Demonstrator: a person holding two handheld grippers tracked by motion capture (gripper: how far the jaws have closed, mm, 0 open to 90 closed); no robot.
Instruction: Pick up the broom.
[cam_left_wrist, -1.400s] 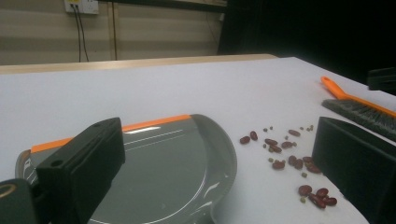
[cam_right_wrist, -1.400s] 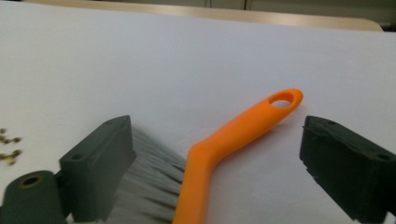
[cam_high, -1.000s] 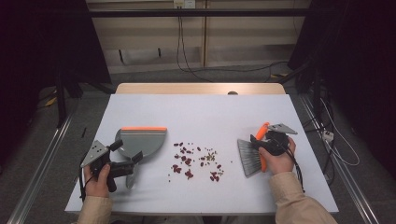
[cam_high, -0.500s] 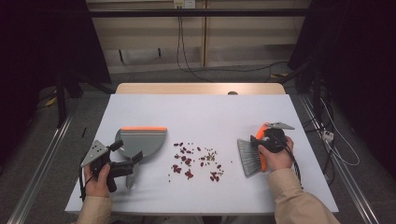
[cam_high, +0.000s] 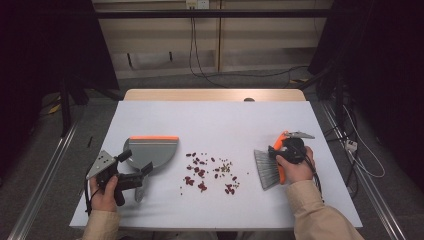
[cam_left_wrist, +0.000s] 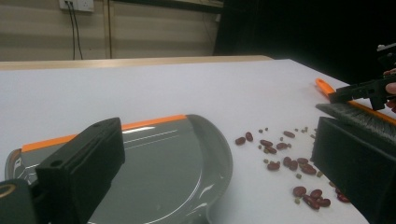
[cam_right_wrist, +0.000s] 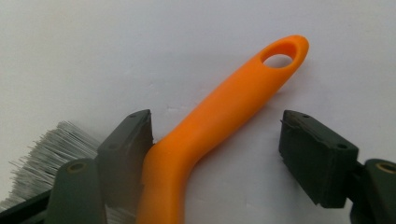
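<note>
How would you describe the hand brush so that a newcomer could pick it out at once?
On the white table, look right of the scattered red beans. The hand brush lies flat there, between the open jaws of the right gripper. Its grey bristles and looped orange handle set it apart from the grey dustpan.

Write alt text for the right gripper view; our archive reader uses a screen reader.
A curved orange plastic brush handle with a hanging hole lies on a white table between the right gripper's two open black jaws; the left jaw touches it, the right stands apart. Grey bristles fan out at lower left.
</note>
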